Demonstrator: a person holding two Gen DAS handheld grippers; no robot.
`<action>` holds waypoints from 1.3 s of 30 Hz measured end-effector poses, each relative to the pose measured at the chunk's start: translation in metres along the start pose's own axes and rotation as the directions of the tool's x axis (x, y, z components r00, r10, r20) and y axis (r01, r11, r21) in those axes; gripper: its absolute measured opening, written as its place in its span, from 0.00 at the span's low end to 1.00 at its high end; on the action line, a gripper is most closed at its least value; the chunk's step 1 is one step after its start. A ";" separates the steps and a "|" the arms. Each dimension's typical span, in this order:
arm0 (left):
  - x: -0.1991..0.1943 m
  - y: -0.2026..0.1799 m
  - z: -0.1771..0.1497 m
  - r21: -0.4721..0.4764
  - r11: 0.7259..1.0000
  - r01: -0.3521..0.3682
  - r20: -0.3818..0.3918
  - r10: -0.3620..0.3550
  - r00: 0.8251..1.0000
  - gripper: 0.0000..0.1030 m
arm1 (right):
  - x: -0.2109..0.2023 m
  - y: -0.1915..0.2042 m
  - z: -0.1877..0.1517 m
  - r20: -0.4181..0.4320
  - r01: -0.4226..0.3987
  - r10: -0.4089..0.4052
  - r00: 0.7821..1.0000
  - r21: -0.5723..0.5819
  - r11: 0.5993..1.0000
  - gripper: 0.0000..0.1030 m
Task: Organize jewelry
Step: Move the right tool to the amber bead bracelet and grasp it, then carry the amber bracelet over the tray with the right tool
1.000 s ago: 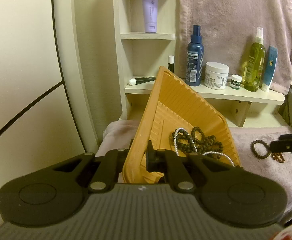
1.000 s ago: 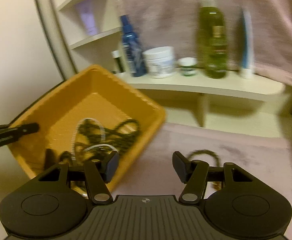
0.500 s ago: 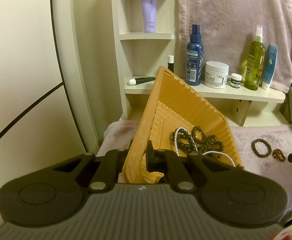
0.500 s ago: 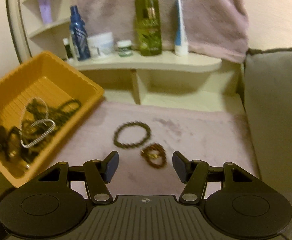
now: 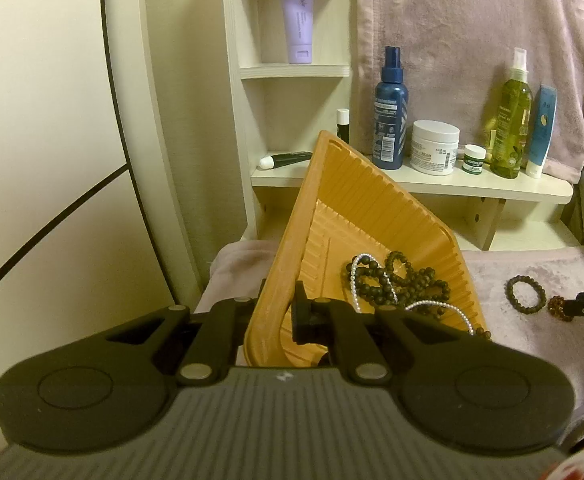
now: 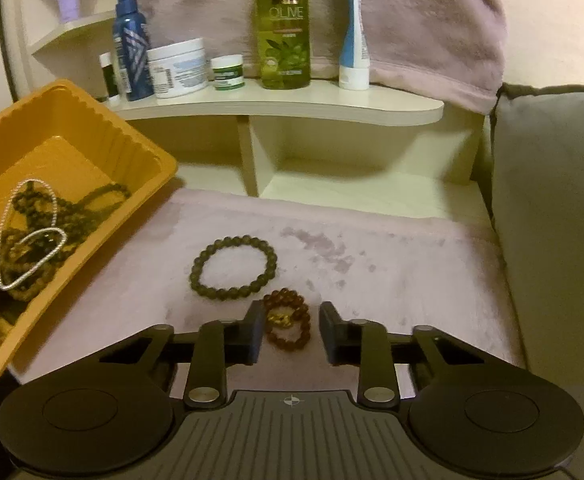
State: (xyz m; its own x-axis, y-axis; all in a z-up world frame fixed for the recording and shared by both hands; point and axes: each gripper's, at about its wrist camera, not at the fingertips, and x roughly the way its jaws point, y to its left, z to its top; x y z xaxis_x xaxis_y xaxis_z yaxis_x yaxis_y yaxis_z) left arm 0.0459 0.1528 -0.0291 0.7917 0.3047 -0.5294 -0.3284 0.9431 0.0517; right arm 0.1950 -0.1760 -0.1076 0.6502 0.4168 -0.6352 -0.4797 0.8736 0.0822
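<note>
Since a second ago my right gripper [image 6: 290, 330] has swung away from the orange tray [image 6: 153, 160] and dropped to the pink cloth [image 6: 392, 264]. Its jaws are closing around the amber bead bracelet [image 6: 287, 318] at lower centre, pads not yet touching. The dark bead bracelet [image 6: 232, 267] lies just above it. My left gripper [image 5: 277, 314] has not moved, clamped on the tray's rim [image 5: 275, 280]. The tangled necklaces [image 6: 31, 236] are hard to separate at the left edge.
</note>
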 end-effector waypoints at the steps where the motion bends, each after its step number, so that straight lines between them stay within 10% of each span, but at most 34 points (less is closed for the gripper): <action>1: 0.000 0.000 0.000 0.000 1.000 0.000 0.000 0.000 1.000 0.07 | 0.002 0.000 0.000 -0.001 0.008 -0.008 1.000 -0.003 1.000 0.25; 13: 0.001 0.001 -0.001 -0.002 1.000 -0.001 -0.001 0.001 1.000 0.07 | 0.008 0.000 -0.002 -0.014 0.014 -0.014 1.000 0.009 1.000 0.04; 39: -0.001 0.000 0.000 -0.005 1.000 0.002 0.001 -0.002 1.000 0.07 | -0.078 0.009 0.041 0.190 -0.026 0.025 0.982 0.002 1.000 0.04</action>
State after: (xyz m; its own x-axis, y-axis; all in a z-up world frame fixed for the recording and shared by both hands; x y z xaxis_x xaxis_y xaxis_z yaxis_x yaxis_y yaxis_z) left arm 0.0455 0.1527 -0.0283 0.7928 0.3030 -0.5289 -0.3295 0.9430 0.0464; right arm 0.1639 -0.1907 -0.0260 0.7381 0.4784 -0.4757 -0.4950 0.8631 0.1000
